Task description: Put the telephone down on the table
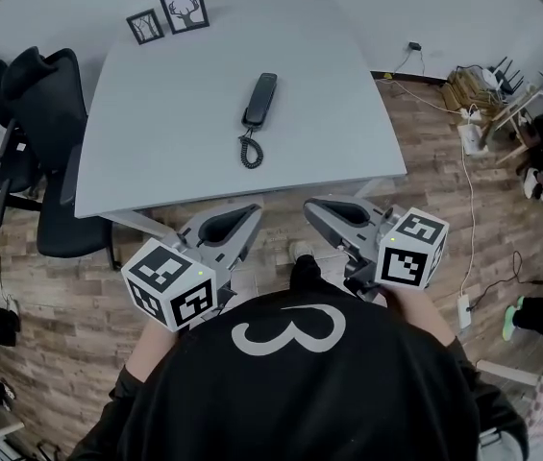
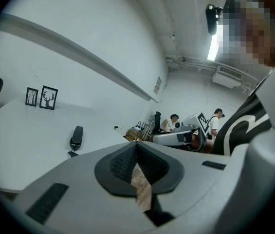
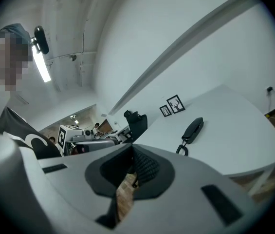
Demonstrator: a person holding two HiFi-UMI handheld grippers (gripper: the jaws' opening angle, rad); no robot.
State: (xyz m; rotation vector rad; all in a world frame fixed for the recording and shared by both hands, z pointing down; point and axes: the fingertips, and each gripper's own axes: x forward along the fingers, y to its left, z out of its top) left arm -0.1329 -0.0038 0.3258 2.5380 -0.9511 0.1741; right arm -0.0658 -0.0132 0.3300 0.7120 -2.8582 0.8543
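Note:
The black telephone handset (image 1: 259, 100) lies flat on the grey table (image 1: 165, 133), and its coiled cord (image 1: 250, 151) curls toward the near edge. It also shows small in the left gripper view (image 2: 76, 137) and the right gripper view (image 3: 193, 129). My left gripper (image 1: 252, 211) hangs off the table's near edge, close to my body, shut with nothing between its jaws (image 2: 137, 144). My right gripper (image 1: 312, 206) is beside it, also shut and empty (image 3: 130, 148). Both are well short of the telephone.
Two small framed pictures (image 1: 173, 14) stand at the table's far left corner. A black office chair (image 1: 50, 123) sits against the table's left side. Cables and a power strip (image 1: 470, 140) lie on the wood floor to the right. People (image 2: 174, 123) sit in the background.

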